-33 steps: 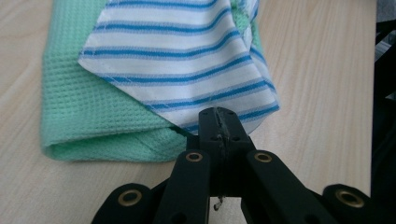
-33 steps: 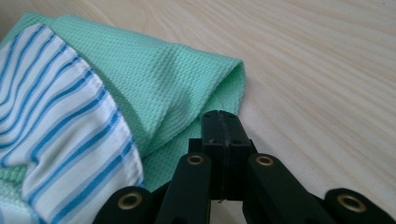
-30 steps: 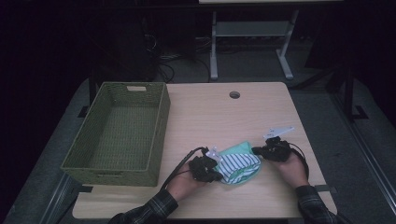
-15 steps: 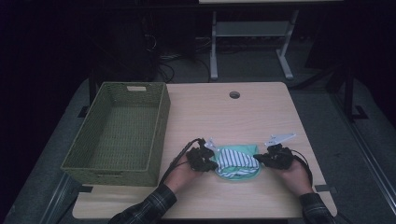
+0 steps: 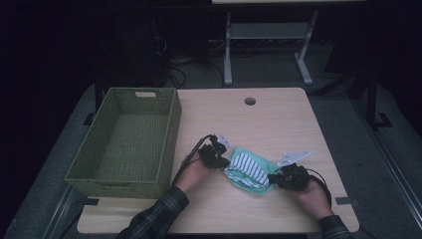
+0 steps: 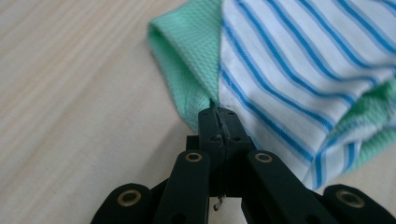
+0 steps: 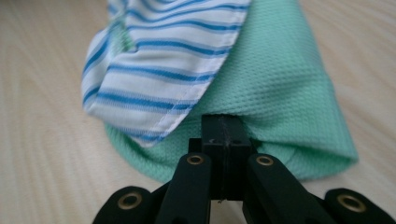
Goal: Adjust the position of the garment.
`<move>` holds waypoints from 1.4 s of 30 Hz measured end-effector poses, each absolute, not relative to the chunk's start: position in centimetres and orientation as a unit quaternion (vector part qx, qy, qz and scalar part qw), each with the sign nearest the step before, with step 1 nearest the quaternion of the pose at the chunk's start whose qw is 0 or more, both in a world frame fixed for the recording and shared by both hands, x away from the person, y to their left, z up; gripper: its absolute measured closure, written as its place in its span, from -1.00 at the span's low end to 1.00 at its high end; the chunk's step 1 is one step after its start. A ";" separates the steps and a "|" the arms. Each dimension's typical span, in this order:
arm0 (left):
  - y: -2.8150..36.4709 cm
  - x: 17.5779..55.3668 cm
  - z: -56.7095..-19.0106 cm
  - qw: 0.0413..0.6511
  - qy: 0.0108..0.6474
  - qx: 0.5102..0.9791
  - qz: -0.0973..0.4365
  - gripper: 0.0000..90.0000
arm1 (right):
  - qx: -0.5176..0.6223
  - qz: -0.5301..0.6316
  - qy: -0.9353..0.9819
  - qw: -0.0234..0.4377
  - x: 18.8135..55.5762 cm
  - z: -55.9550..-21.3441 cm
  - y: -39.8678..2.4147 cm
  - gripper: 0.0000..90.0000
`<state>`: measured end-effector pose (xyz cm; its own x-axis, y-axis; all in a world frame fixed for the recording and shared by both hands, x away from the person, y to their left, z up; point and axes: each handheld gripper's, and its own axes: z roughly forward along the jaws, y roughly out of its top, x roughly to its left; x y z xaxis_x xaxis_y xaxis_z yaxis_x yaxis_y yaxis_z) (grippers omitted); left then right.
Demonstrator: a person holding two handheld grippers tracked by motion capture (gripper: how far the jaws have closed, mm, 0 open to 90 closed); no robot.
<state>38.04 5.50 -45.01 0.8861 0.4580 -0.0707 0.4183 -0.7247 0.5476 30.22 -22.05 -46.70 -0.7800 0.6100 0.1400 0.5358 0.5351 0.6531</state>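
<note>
Mint-green and blue-striped, the folded garment [image 5: 247, 172] lies on our desk [image 5: 278, 124] right of the wicker basket [image 5: 127, 139]. We clamp our left tongs [image 6: 218, 116] on its one end and our right tongs [image 7: 223, 123] on the opposite edge.

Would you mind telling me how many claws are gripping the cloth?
2: the left claw pinches the cloth's left end; the right claw pinches its right end.

A basket [image 5: 127, 142] sits on the table's [image 5: 278, 119] left side. A folded cloth [image 5: 247, 170] lies to its right, between both grippers.
</note>
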 end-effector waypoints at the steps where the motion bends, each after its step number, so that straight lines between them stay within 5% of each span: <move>1: 5.4 38.2 -45.1 0.290 0.240 0.926 0.034 0.98 | 0.325 0.354 0.875 0.050 30.0 -46.7 -21.9 0.99; 16: 6.6 38.9 -43.8 0.308 0.252 0.917 0.032 0.91 | 0.303 0.373 0.875 0.057 28.7 -45.3 -21.3 0.99; 30: 8.1 35.2 -41.6 0.329 0.239 0.913 0.024 0.26 | 0.343 0.392 0.848 0.094 32.2 -44.6 -23.8 0.99; 42: 6.4 32.5 -42.4 0.330 0.211 0.920 0.014 0.04 | 0.345 0.369 0.860 0.075 33.6 -46.3 -22.7 0.99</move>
